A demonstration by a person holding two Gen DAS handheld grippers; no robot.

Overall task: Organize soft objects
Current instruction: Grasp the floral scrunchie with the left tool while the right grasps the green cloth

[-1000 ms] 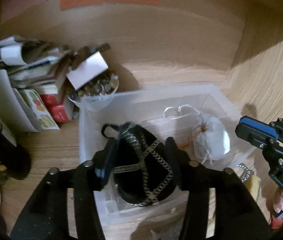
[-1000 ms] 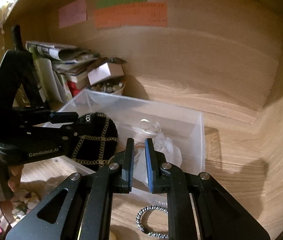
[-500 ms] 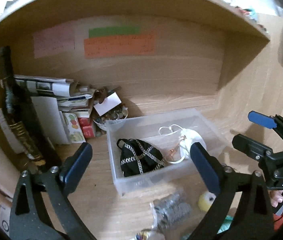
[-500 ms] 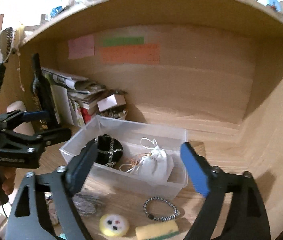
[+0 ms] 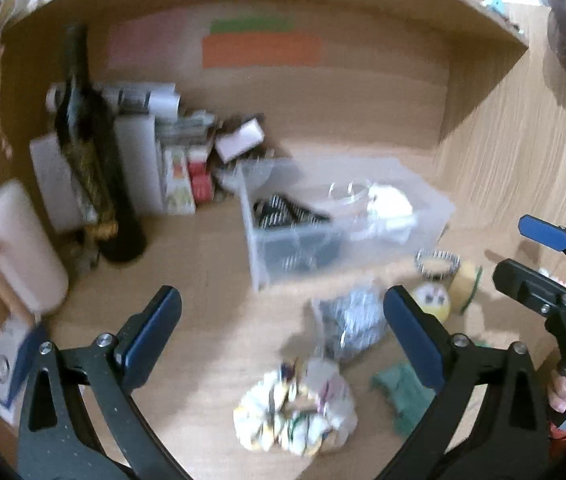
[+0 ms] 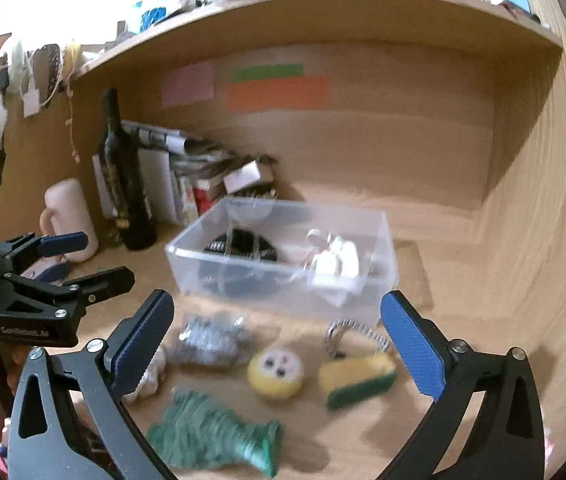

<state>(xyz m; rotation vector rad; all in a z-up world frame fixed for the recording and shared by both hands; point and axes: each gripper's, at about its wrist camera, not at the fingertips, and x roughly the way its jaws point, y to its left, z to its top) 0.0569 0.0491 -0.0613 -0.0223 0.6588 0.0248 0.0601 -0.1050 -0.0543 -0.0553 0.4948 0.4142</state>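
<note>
A clear plastic bin on the wooden desk holds a black chain-trimmed pouch and a white drawstring bag. In front of it lie a silver mesh pouch, a yellow round plush, a yellow-green sponge, a green knitted cloth, a beaded bracelet and a patterned scrunchie. My left gripper and right gripper are both open and empty, held back above these items.
A dark bottle, a pale mug, stacked books and papers and a small bowl of bits stand at the back left. The alcove's wooden walls close in behind and to the right.
My left gripper let go of the black pouch into the bin and opened. The right gripper opened too. Both pulled back and up from the bin.
</note>
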